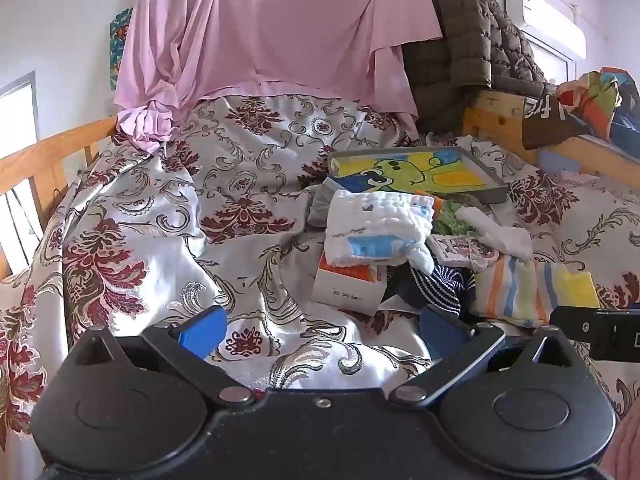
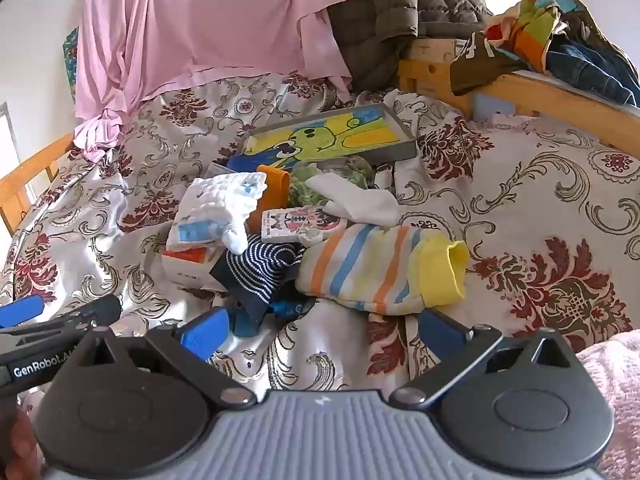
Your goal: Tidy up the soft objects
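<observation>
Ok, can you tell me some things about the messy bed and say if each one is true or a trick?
1. Both grippers are open and holding nothing. True: the left gripper and right gripper stand wide, with only bedspread between the fingers.
2. The striped sock has a yellow cuff. True.
3. The framed cartoon picture hangs on the wall. False: it lies flat on the bed.
4. The pink sheet is folded in the pile. False: it hangs draped at the far end of the bed.
5. The white quilted cloth rests on a small box. True.
</observation>
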Motion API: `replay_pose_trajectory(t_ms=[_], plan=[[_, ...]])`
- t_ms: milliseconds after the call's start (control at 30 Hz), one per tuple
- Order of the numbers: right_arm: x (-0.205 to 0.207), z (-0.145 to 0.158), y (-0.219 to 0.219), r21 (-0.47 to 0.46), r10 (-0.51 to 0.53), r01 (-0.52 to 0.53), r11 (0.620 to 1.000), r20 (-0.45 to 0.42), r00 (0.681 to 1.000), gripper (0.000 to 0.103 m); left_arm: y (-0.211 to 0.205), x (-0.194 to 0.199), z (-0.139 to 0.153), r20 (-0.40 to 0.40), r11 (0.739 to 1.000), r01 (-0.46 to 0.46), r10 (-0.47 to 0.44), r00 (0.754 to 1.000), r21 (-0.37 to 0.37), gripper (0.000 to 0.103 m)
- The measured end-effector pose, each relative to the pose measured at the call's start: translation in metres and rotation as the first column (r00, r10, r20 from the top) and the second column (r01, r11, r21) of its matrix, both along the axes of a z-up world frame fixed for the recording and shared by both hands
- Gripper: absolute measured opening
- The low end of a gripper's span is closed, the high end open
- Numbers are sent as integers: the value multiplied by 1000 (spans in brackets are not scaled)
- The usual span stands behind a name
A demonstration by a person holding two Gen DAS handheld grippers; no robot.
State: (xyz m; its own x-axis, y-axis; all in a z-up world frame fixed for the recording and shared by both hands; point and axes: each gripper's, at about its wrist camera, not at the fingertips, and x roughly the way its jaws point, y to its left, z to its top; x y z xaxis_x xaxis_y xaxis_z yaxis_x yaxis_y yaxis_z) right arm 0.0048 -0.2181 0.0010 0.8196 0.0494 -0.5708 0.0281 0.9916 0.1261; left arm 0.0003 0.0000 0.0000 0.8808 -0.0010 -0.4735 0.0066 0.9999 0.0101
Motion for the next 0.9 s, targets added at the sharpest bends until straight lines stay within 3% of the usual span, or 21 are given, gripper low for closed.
replay_pose_trajectory(t_ms=[900], plan=[[-1, 1, -2, 8, 2, -2, 1000, -3, 1000, 103, 0, 0, 4, 3, 1000, 12, -12, 1000, 3, 102]])
